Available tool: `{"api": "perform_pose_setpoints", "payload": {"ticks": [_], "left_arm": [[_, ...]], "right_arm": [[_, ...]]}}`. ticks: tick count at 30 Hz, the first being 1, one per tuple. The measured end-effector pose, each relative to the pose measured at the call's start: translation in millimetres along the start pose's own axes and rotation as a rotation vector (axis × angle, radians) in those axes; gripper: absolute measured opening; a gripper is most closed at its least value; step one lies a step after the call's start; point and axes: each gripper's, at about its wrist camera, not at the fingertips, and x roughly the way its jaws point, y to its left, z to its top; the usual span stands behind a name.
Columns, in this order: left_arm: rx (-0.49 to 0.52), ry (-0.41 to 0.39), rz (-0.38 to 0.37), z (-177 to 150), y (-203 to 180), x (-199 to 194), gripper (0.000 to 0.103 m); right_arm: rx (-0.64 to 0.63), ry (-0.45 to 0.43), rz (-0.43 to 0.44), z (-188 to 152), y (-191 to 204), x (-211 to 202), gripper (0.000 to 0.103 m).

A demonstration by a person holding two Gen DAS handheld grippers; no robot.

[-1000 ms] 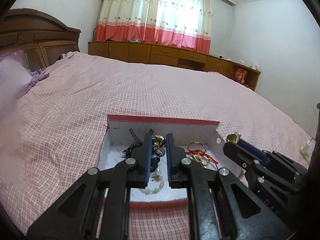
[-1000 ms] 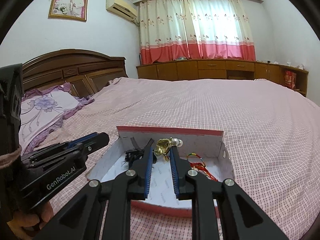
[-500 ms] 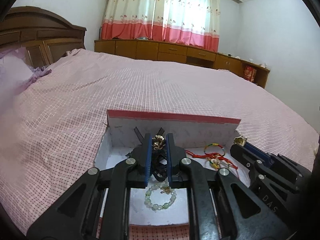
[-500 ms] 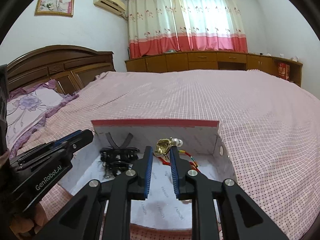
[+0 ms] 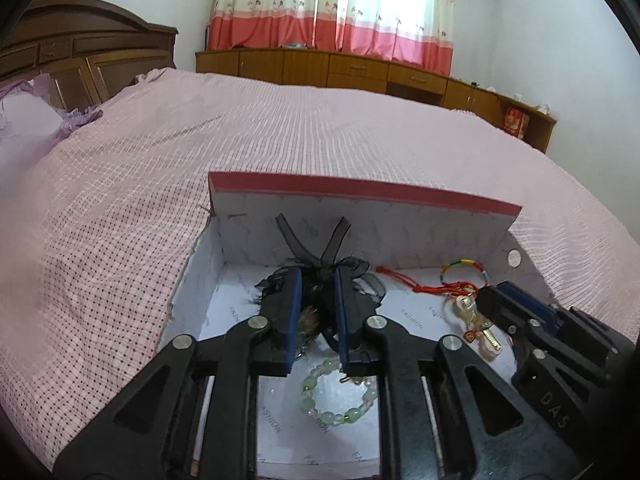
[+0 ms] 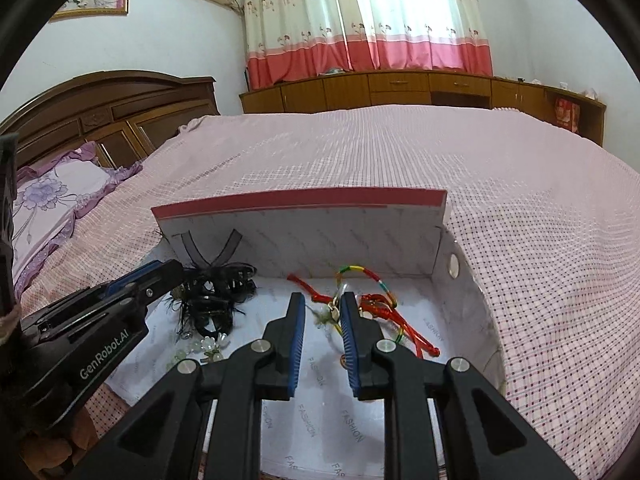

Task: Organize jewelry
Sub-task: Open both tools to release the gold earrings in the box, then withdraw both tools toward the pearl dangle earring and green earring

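A white box with a red rim (image 5: 360, 190) (image 6: 300, 200) lies open on the bed. My left gripper (image 5: 318, 276) (image 6: 172, 272) is low in its left half, over a black ribbon hair bow (image 5: 362, 270) (image 6: 216, 292). Its jaws are opening, and a small gold ornament (image 5: 308, 318) sits loose between them. A green bead bracelet (image 5: 329, 416) lies below. My right gripper (image 6: 323, 300) (image 5: 486, 294) is in the right half, shut on a gold pearl ornament (image 6: 334, 312) (image 5: 464, 303). It hangs over a red cord (image 6: 416, 334) (image 5: 404, 280) and a multicoloured bracelet (image 6: 360, 269) (image 5: 464, 263).
The box rests on a pink checked bedspread (image 5: 320, 128) (image 6: 540, 220). A wooden headboard (image 6: 120, 120) and a purple floral pillow (image 6: 52, 196) are at the left. Low wooden cabinets (image 6: 400, 88) and curtains line the far wall. The box's back flap stands upright.
Both grippers have sunk and moved forward into the box. The left jaws stand slightly wider, and the gold ornament has slipped from their tips down between them. The right still carries its ornament.
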Motion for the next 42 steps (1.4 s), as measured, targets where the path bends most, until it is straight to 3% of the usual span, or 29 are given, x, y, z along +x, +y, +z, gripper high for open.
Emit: {"api": "perform_pose_setpoints", "payload": {"ticks": [2, 4, 7, 18, 27, 42], "left_arm": [[-0.003, 0.010, 0.000, 0, 1, 1, 0.024], [-0.004, 0.011, 0.001, -1, 0, 0, 0.027], [-0.004, 0.013, -0.002, -1, 0, -5, 0.030], [-0.022, 0.052, -0.006, -5, 0, -34, 0.031], [-0.049, 0.075, -0.026, -17, 1, -63, 0.031], [-0.001, 0.094, -0.081, -32, -18, -110, 0.032]], "right_arm": [[0.005, 0.006, 0.000, 1, -1, 1, 0.027], [0.014, 0.003, 0.001, 1, -3, -1, 0.035], [0.031, 0.002, 0.014, 3, -5, -5, 0.036], [0.055, -0.027, 0.073, 4, -8, -50, 0.036], [0.065, -0.054, 0.058, -2, -18, -92, 0.036], [0.070, -0.059, 0.012, -31, -36, -161, 0.036]]}}
